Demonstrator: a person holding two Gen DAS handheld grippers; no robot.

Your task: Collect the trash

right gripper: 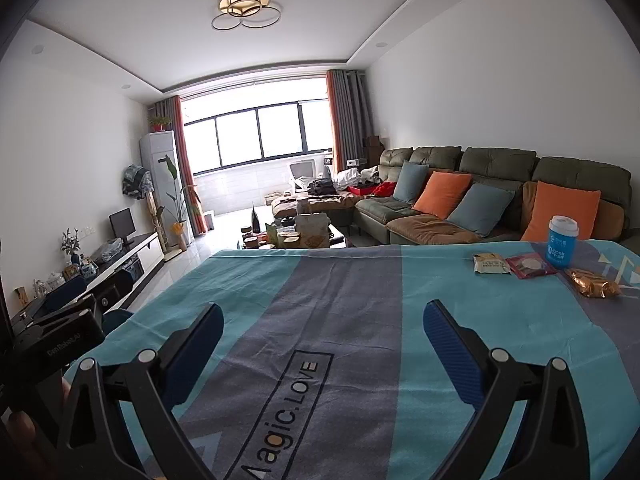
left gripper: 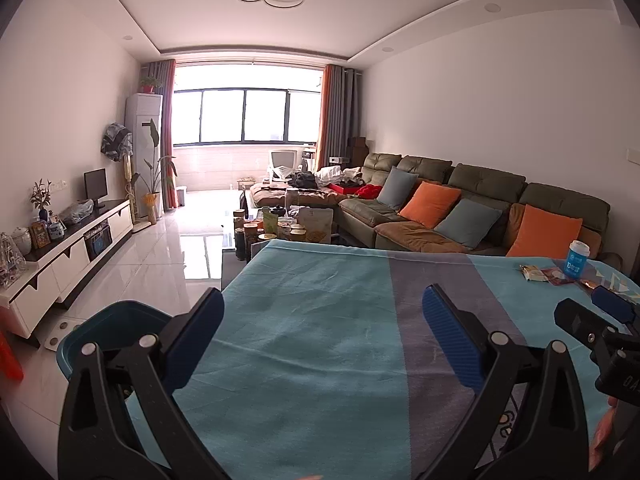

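Note:
On a table covered with a teal and grey cloth (right gripper: pixel 340 300), trash lies at the far right: a blue paper cup (right gripper: pixel 562 242) standing upright, a pale snack packet (right gripper: pixel 491 265), a red wrapper (right gripper: pixel 530 266) and a crumpled gold wrapper (right gripper: pixel 594 284). The cup (left gripper: pixel 576 260) and packets (left gripper: pixel 534 273) also show in the left wrist view. My right gripper (right gripper: pixel 322 322) is open and empty above the cloth, well short of the trash. My left gripper (left gripper: pixel 322 312) is open and empty over the table's left part. A teal bin (left gripper: pixel 116 328) stands on the floor at the table's left edge.
A green sofa (right gripper: pixel 480 184) with orange and grey cushions runs along the right wall behind the table. A cluttered coffee table (right gripper: pixel 296 236) stands beyond the far edge. A white TV cabinet (left gripper: pixel 68 252) lines the left wall across a glossy tiled floor.

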